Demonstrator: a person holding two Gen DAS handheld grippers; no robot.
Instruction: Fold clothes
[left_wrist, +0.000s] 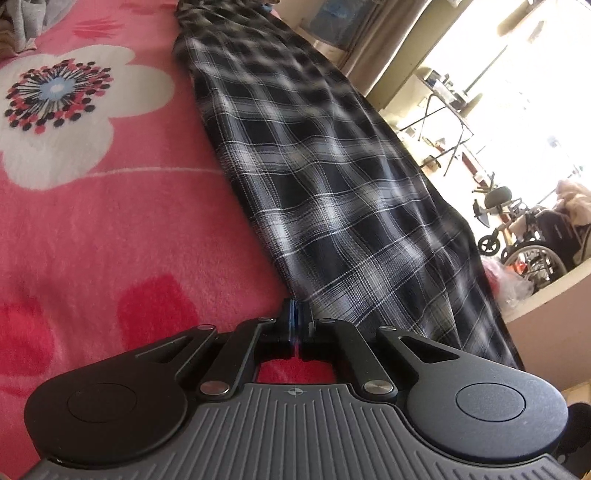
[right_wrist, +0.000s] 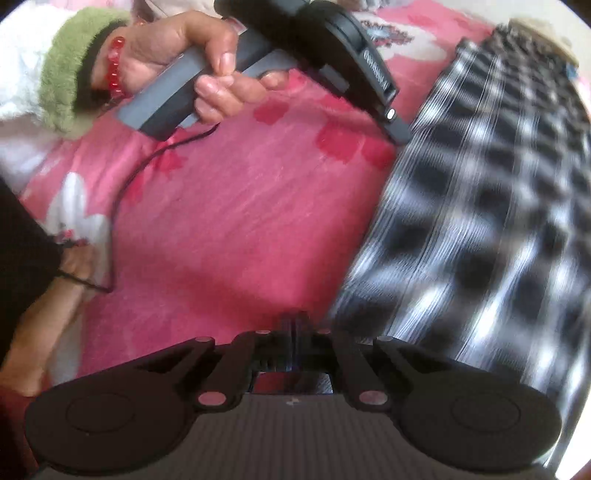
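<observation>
A black, grey and white plaid garment (left_wrist: 332, 177) lies stretched in a long strip across a pink flowered blanket (left_wrist: 110, 229). My left gripper (left_wrist: 295, 310) is shut on the garment's near corner. In the right wrist view the garment (right_wrist: 480, 229) is blurred and fills the right side. My right gripper (right_wrist: 293, 321) is shut at the garment's near edge and seems to pinch it. The left gripper (right_wrist: 400, 138) also shows there, held by a hand (right_wrist: 207, 62), its tip at the garment's far edge.
Grey clothes (left_wrist: 29, 22) lie at the blanket's far left corner. Beyond the bed's right edge stand a wheelchair (left_wrist: 532, 240), a folding table (left_wrist: 439, 114) and a red bag (left_wrist: 506, 280). A black cable (right_wrist: 122, 199) runs over the blanket.
</observation>
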